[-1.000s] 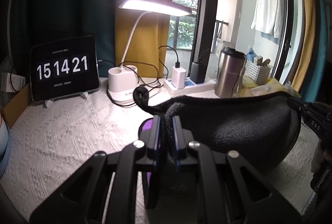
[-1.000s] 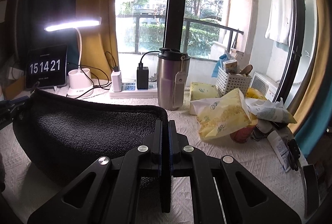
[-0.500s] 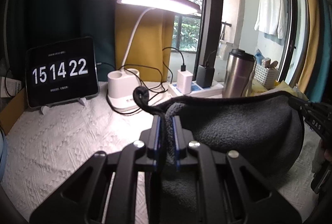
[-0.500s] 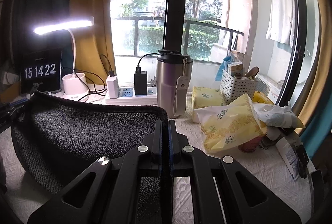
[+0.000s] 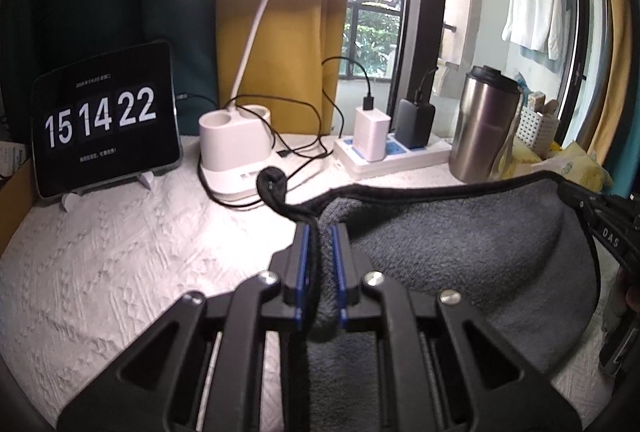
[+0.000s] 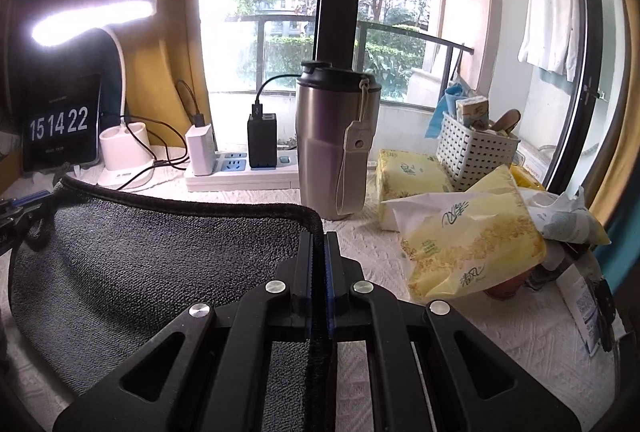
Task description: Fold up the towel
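A dark grey towel (image 5: 460,244) with a black hem hangs stretched between my two grippers above the white tablecloth. My left gripper (image 5: 320,232) is shut on its left corner, where a black hanging loop (image 5: 272,183) sticks up. My right gripper (image 6: 319,236) is shut on the right corner of the towel (image 6: 152,252). The right gripper shows at the right edge of the left wrist view (image 5: 600,220). The left gripper shows at the left edge of the right wrist view (image 6: 16,207). The towel sags in the middle.
At the back stand a tablet clock (image 5: 104,119), a white desk lamp (image 5: 236,147), a power strip with chargers (image 6: 240,171) and a steel tumbler (image 6: 332,143). Yellow tissue packs (image 6: 468,244) and a white basket (image 6: 476,151) crowd the right side.
Both grippers have moved forward toward the back of the table with the towel; the lamp, clock and tumbler look closer. The clock changed from 15:14:21 to 15:14:22.
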Demonstrator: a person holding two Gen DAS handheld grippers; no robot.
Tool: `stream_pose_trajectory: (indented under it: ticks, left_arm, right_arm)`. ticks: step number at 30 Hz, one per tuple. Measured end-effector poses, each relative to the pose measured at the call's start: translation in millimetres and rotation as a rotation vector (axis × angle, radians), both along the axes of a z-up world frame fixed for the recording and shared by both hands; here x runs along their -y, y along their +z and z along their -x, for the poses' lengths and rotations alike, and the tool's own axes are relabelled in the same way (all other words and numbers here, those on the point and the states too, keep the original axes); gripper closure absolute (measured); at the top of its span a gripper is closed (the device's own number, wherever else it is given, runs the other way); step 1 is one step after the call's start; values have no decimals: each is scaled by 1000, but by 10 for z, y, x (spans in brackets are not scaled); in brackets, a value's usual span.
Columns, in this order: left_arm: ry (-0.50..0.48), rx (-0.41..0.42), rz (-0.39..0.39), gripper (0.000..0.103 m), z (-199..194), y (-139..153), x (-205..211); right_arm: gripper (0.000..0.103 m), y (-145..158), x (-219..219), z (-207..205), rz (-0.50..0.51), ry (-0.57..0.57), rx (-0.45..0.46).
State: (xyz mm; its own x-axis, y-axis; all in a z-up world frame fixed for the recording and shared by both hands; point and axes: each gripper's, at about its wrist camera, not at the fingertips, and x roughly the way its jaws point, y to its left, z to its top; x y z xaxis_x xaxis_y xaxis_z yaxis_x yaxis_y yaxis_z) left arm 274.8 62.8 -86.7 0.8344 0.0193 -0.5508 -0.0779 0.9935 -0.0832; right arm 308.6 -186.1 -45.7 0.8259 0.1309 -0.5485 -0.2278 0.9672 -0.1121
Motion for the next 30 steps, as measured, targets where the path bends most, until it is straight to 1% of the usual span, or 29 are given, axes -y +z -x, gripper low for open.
stream_pose_trajectory:
  ticks: [12, 18, 22, 28, 30]
  left_arm:
    - [5, -76, 23, 91, -236, -196, -37]
    - [9, -142, 53, 90, -333, -318, -85]
    - [17, -181, 62, 87, -392, -373, -107]
    - [30, -253, 72, 86, -494, -480, -128]
    - [40, -263, 73, 82, -509, -495, -134]
  right_arm:
    - [97, -208, -41, -206, 20, -10, -50]
    - [97, -291, -42, -290, 30, -17, -96]
    - [97, -348, -62, -338, 45, -18, -134]
    - [97, -421, -84, -414, 65, -23, -184]
    - [97, -445, -81, -437, 69, -29, -199]
